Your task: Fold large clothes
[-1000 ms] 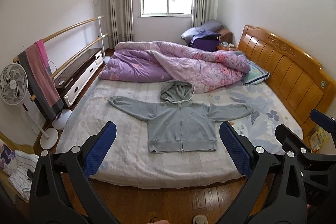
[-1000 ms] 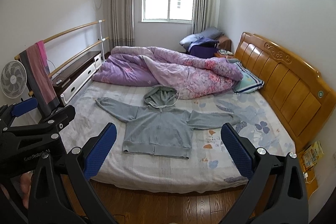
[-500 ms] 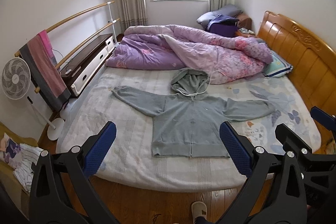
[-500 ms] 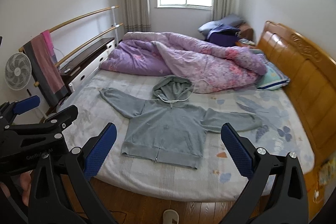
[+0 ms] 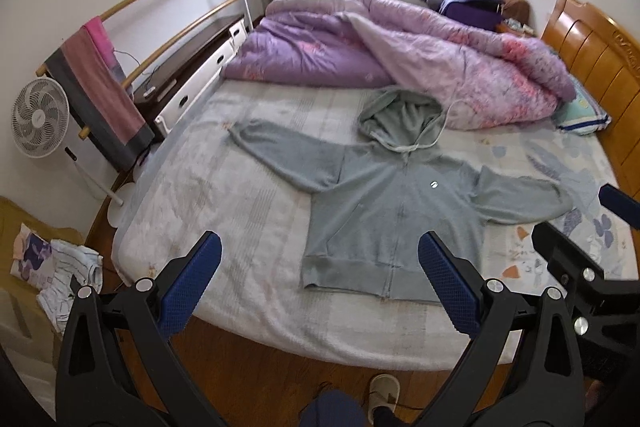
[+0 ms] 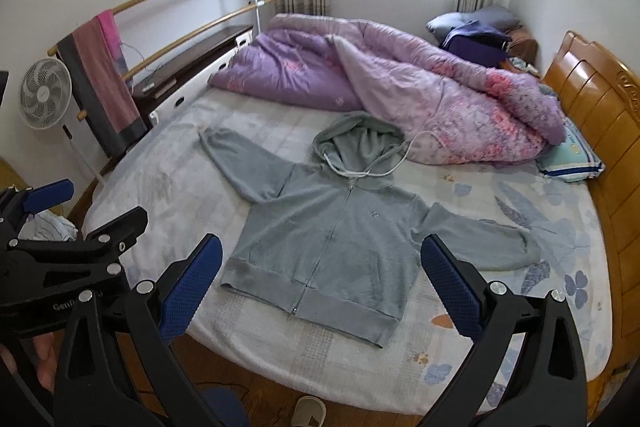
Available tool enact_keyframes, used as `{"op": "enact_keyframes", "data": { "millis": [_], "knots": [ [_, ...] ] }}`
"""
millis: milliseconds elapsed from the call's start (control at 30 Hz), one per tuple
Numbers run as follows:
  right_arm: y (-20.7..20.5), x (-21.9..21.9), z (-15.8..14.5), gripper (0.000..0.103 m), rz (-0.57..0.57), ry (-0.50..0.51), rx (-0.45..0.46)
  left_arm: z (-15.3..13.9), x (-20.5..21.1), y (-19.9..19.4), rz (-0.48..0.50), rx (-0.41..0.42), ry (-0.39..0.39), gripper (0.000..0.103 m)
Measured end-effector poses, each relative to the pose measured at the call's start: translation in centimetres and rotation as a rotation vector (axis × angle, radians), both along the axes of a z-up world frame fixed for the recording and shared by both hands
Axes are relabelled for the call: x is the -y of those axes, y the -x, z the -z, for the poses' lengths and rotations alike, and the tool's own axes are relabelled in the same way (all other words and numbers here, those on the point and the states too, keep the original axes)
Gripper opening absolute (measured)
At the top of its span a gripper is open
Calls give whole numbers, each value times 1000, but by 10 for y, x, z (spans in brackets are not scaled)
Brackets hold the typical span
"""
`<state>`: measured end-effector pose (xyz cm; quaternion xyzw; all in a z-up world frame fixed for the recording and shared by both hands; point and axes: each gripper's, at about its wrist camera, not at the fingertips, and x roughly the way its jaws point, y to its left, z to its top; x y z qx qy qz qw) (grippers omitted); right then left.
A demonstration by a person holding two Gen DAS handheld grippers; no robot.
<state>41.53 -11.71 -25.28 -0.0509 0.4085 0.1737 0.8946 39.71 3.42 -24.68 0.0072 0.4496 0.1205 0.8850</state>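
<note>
Left wrist view: the left claw (image 5: 318,283) hangs above the near bed (image 5: 248,195) edge, jaws apart and empty; the grey hoodie (image 5: 392,203) lies flat, front up, sleeves spread. Right wrist view: the right claw (image 6: 320,283) is likewise spread and empty, with the hoodie (image 6: 336,239) beyond, hood touching the purple quilt (image 6: 400,87).

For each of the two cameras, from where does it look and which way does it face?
Left wrist: sits on the left gripper, above the bed's near edge, facing the hoodie and window; shows its own open fingers, the right gripper at the right edge, a slippered foot below.
Right wrist: sits on the right gripper, facing the same way from further right; shows its open fingers and the left gripper at the left edge.
Shared: hoodie, quilt, headboard, fan.
</note>
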Motion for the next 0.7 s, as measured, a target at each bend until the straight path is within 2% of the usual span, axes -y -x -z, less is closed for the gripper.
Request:
{"op": "enact_keyframes", "data": {
  "millis": [233, 367, 533, 700],
  "knots": [
    [-48, -29, 33, 96, -14, 18, -68, 44, -34, -42, -6, -58, 20, 98],
    [-80, -60, 63, 96, -18, 57, -119, 85, -65, -72, -15, -109, 12, 98],
    [-128, -110, 109, 96, 8, 95, -185, 139, -131, -124, -27, -152, 118, 98],
    [-177, -156, 148, 96, 66, 97, -249, 184, -203, -186, -59, -183, 144, 98]
  ]
}}
